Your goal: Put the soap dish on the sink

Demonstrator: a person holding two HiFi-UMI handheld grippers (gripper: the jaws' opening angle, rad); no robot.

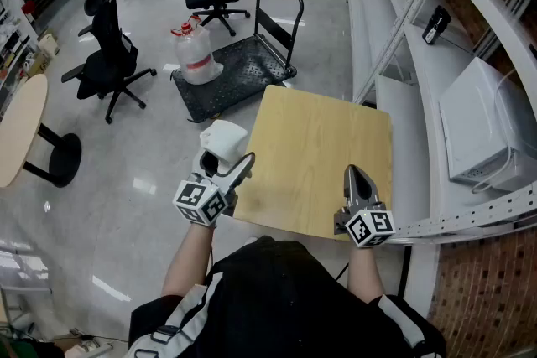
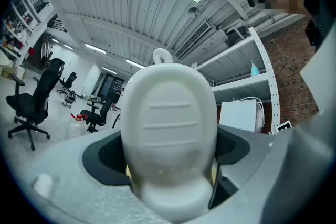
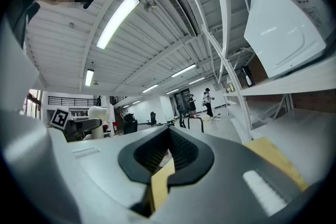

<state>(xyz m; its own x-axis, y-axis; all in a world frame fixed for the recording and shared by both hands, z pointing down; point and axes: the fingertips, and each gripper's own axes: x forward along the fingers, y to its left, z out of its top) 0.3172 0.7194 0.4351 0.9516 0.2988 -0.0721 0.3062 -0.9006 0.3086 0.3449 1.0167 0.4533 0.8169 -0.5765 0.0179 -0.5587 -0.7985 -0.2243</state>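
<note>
- Left gripper [image 1: 225, 162]: jaws set wide, pinching the white soap dish [image 1: 223, 137] by its sides, just beside the table's [image 1: 319, 138] left edge.
- Right gripper [image 1: 356, 179]: jaws pressed together, over the table's near-right corner.

My left claw [image 1: 225, 162] grips a white plastic soap dish [image 2: 169, 128] by one end. It is oval and smooth, with three shallow ridges across its face. The rest juts forward past my jaws, just beside the left edge of the light wooden table [image 1: 327, 163].
</note>
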